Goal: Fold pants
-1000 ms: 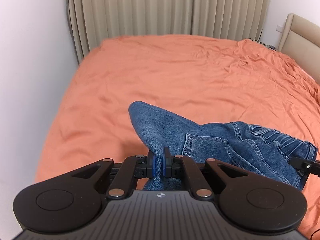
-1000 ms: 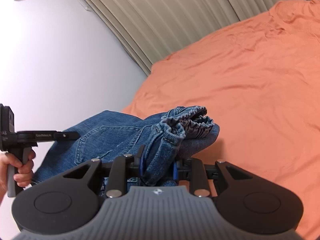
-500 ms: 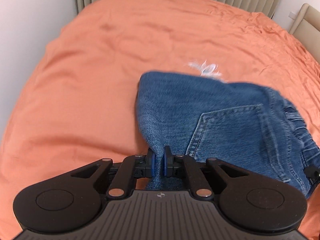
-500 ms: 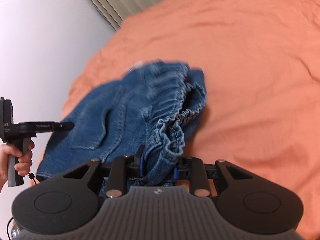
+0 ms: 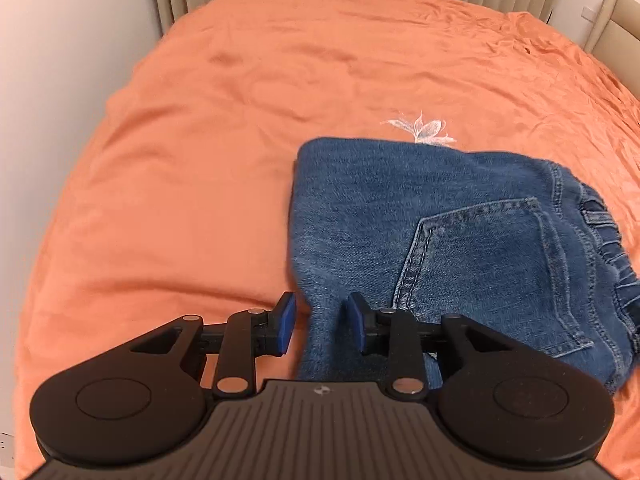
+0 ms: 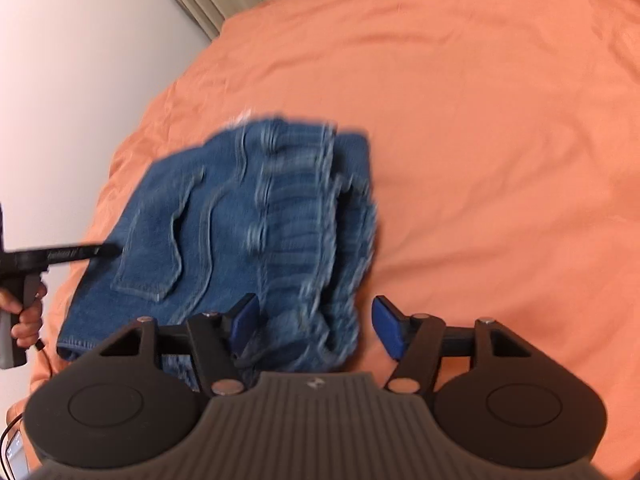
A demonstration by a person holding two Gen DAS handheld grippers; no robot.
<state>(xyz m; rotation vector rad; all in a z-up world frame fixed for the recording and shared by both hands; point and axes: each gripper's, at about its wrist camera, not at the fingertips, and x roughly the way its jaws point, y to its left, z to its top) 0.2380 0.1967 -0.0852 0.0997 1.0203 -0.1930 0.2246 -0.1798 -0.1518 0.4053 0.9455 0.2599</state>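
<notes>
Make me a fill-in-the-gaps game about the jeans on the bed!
1. The folded blue denim jeans lie on a bed sheet coloured ____.
2. The left tool has its blue pads ____, with denim between them.
3. The right tool is ____ too.
4. The white embroidered flower on the sheet peeks out just ____ the jeans.

Missing words: orange; open; open; beyond

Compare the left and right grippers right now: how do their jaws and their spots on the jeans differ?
The left gripper has a moderate gap between its jaws; the right gripper is spread wider. The left straddles a plain folded edge of the jeans near the back pocket; the right straddles the gathered waistband. Both are open, with denim between the blue pads, and the jeans lie on the orange bedsheet.
</notes>
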